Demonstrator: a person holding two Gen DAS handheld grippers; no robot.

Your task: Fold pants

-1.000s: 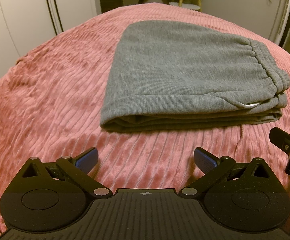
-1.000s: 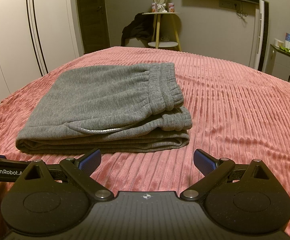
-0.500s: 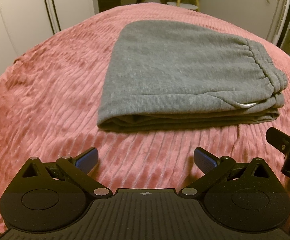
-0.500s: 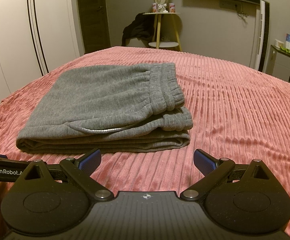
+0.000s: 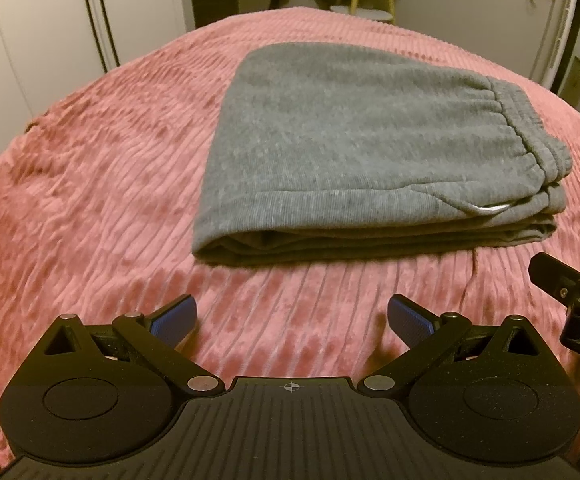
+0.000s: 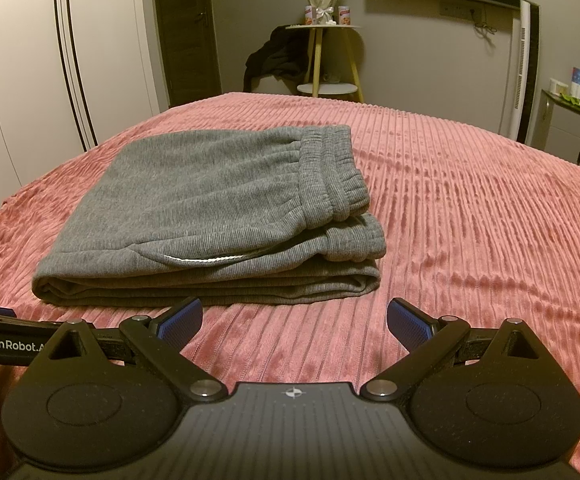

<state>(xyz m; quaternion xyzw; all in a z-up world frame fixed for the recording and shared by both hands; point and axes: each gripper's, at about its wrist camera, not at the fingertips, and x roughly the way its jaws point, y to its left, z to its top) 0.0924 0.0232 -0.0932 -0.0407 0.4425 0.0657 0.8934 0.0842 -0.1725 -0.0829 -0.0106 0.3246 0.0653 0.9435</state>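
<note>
Grey sweatpants (image 5: 349,152) lie folded into a flat stack on the pink ribbed bedspread (image 5: 90,184), waistband to the right. They also show in the right wrist view (image 6: 218,208). My left gripper (image 5: 291,318) is open and empty, a short way in front of the stack's near edge. My right gripper (image 6: 294,320) is open and empty, just in front of the stack's near right part. The right gripper's side shows at the right edge of the left wrist view (image 5: 569,292). The left gripper's body shows at the left edge of the right wrist view (image 6: 6,344).
The bedspread (image 6: 469,220) stretches right of the pants. Beyond the bed stand a small wooden side table (image 6: 325,60) with dark clothes hanging on it, white wardrobe doors (image 6: 22,60), a dark door (image 6: 186,28) and a cabinet (image 6: 573,128) at right.
The left wrist view has shifted slightly, with the pants sitting a little farther left and higher in frame. The right gripper has pulled back slightly. Both stay open and the pants lie still.
</note>
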